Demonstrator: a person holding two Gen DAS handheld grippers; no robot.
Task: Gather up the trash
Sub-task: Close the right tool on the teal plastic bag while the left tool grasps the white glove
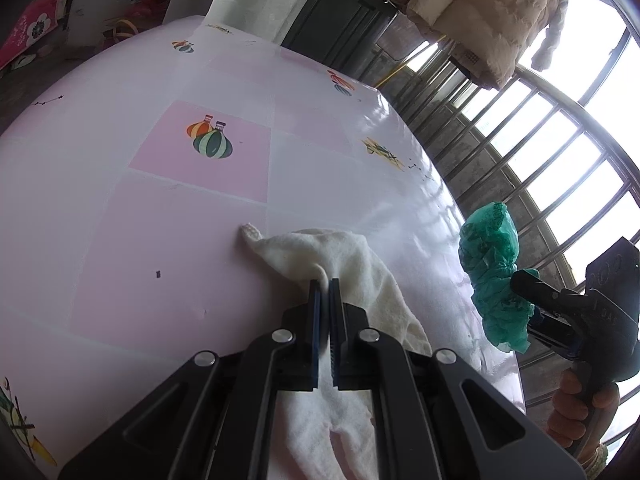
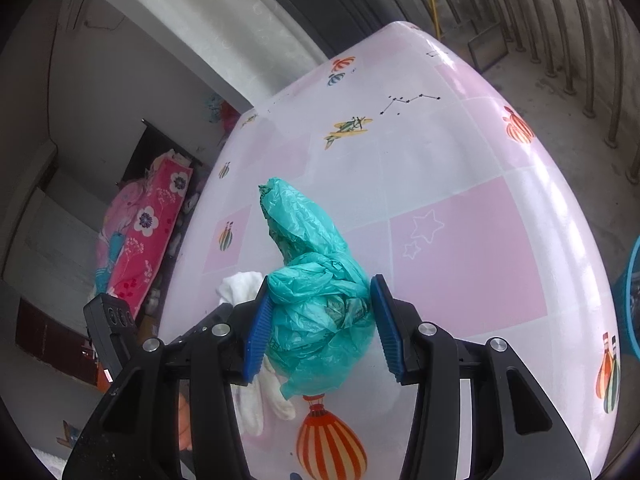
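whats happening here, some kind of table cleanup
A person is clearing a pink patterned table with a handheld gripper in each hand. The left gripper is shut on a white cloth that rests on the tabletop. The right gripper holds a crumpled green plastic bag between its blue pads, near the table's edge.

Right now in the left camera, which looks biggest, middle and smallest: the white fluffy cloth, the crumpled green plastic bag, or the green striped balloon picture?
1. White fluffy cloth, though it's closest.
2. Crumpled green plastic bag.
3. Green striped balloon picture.
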